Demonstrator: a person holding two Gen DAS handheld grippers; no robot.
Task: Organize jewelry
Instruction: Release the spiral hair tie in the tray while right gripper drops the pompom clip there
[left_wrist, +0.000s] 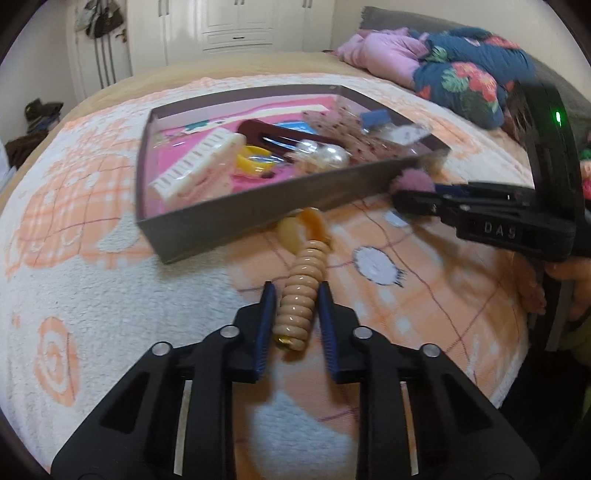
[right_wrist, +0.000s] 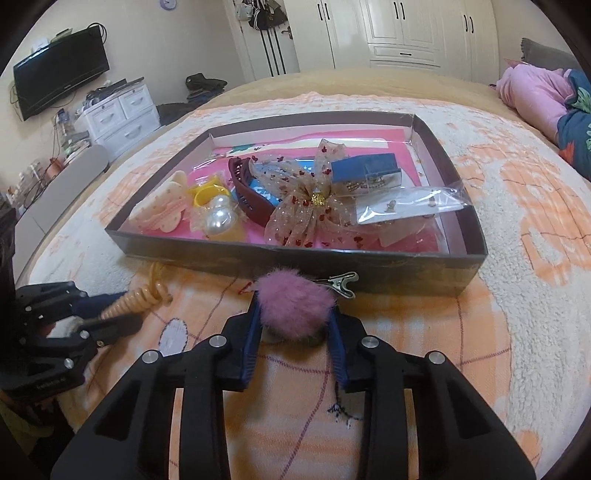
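Note:
A shallow dark box (left_wrist: 258, 212) (right_wrist: 303, 264) on the bed holds hair clips, a pearl piece (right_wrist: 218, 218), a sheer bow (right_wrist: 314, 201) and bagged earrings (right_wrist: 402, 206). My left gripper (left_wrist: 297, 295) is shut on a beige spiral hair tie (left_wrist: 301, 295) just in front of the box; the tie also shows in the right wrist view (right_wrist: 136, 295). My right gripper (right_wrist: 295, 299) is shut on a pink fluffy pom-pom clip (right_wrist: 295, 302) at the box's near wall, its metal clip (right_wrist: 340, 282) sticking out to the right. The pom-pom also shows in the left wrist view (left_wrist: 413, 182).
The bed has an orange and white fleece blanket (right_wrist: 517, 258). Pink and floral bedding (left_wrist: 443, 62) lies at the head. A TV (right_wrist: 59, 70), white drawers (right_wrist: 118, 114) and wardrobes (right_wrist: 406, 33) stand around the room.

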